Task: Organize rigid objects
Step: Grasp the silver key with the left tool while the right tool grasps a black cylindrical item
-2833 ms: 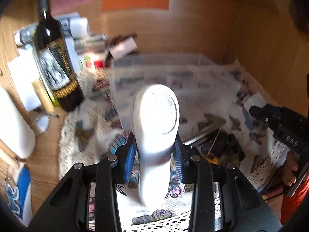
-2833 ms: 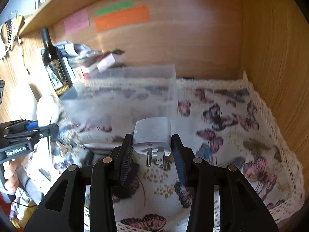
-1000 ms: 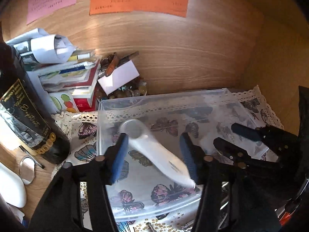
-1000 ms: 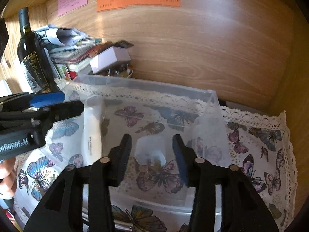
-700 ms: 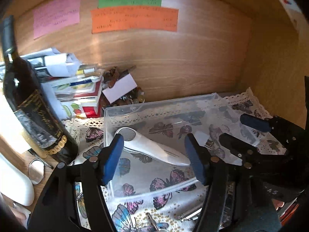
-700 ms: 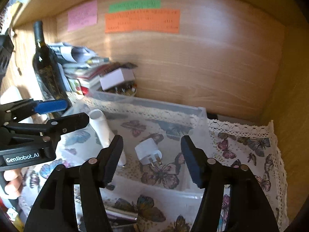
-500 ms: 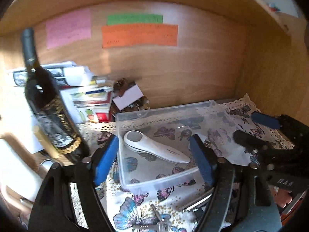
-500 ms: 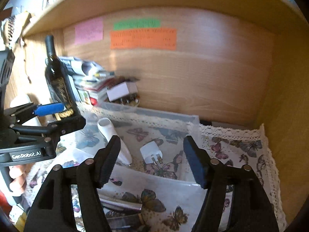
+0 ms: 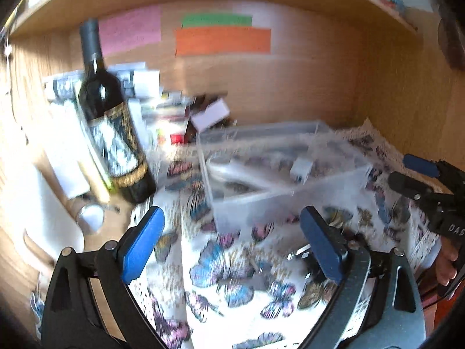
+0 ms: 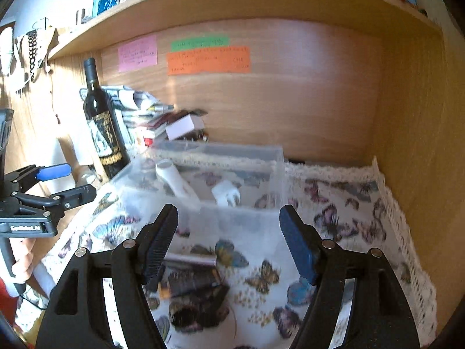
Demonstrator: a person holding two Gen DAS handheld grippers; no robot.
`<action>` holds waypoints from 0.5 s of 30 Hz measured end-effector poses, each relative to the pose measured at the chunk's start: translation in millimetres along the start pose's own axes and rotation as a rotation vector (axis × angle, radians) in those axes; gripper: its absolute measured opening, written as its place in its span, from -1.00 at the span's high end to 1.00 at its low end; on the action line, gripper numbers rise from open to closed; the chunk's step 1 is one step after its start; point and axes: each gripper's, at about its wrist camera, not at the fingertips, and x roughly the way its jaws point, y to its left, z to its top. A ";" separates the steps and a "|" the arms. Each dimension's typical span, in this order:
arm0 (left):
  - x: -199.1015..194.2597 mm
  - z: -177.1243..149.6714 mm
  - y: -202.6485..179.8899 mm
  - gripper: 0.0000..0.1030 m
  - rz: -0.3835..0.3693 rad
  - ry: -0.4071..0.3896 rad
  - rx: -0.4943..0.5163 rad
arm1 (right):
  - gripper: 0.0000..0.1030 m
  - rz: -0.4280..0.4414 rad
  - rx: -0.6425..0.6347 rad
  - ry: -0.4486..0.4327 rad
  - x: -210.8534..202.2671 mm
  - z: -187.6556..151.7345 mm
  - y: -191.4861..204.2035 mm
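Note:
A clear plastic box (image 10: 232, 218) stands on the butterfly cloth (image 10: 343, 221). Inside lie a white handheld device (image 10: 174, 181) and a white plug adapter (image 10: 225, 193). The box (image 9: 279, 200) and the adapter (image 9: 300, 170) also show, blurred, in the left wrist view. My left gripper (image 9: 231, 238) is open and empty, in front of the box. My right gripper (image 10: 229, 240) is open and empty, in front of the box. A silver cylinder (image 10: 191, 259) and dark small items (image 10: 194, 290) lie on the cloth near the right gripper.
A dark wine bottle (image 10: 100, 125) stands left of the box, with stacked books and papers (image 10: 145, 116) behind. Wooden back wall with coloured notes (image 10: 207, 59), side wall at right, shelf above. A small round mirror (image 9: 91, 216) lies at left.
Both grippers let go of the white device and the plug adapter in the box, opened wide, and pulled back and up away from the box.

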 end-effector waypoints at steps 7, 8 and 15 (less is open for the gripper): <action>19.4 -38.4 3.0 -0.85 -0.013 0.133 0.011 | -0.35 -0.031 0.004 0.085 6.6 -36.2 -6.8; 21.7 -42.9 2.9 -0.85 -0.014 0.148 0.015 | -0.35 -0.035 0.005 0.100 7.9 -40.7 -8.2; 45.8 -68.4 0.8 -0.85 -0.019 0.273 0.027 | -0.35 -0.042 0.030 0.182 13.4 -68.5 -17.7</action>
